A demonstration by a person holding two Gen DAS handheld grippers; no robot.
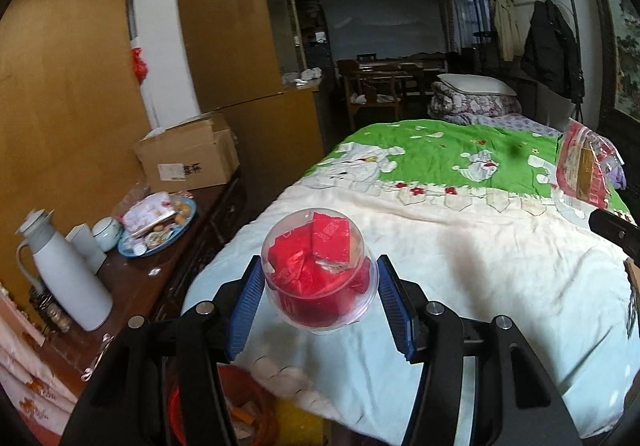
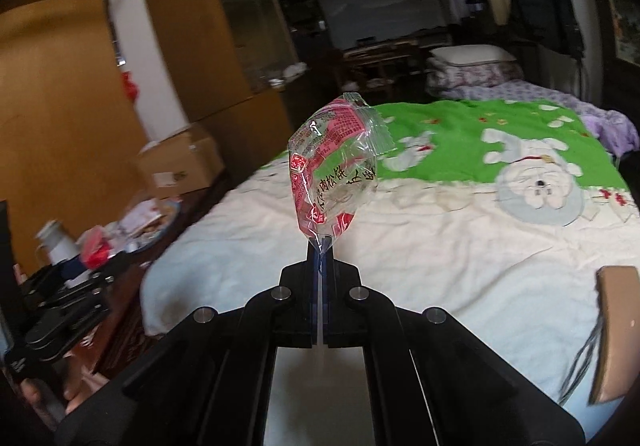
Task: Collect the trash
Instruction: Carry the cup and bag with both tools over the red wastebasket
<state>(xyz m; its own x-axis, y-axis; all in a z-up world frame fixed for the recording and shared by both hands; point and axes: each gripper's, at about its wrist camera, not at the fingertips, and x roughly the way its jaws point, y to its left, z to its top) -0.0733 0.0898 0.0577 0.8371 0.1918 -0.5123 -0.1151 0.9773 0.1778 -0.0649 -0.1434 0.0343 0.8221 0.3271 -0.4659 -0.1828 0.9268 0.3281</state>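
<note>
My left gripper [image 1: 320, 286] is shut on a clear plastic cup [image 1: 320, 270] stuffed with red wrappers, its blue pads [image 1: 246, 306] against the cup's two sides, above the near end of the bed. My right gripper [image 2: 320, 246] is shut on the bottom edge of a clear snack wrapper [image 2: 336, 170] with red print, which stands up over the bed. The same wrapper [image 1: 584, 166] shows at the right edge of the left wrist view. In the right wrist view the left gripper [image 2: 68, 286] appears blurred at the far left. A red bin [image 1: 240, 402] holding scraps lies below the left gripper.
The bed [image 1: 460, 246] carries a green and cream quilt. Left of it a dark sideboard [image 1: 132, 286] holds a white thermos [image 1: 64, 274], a blue plate of snacks [image 1: 160, 226] and a cardboard box [image 1: 188, 158]. A cardboard piece [image 2: 616, 330] lies at the bed's right edge.
</note>
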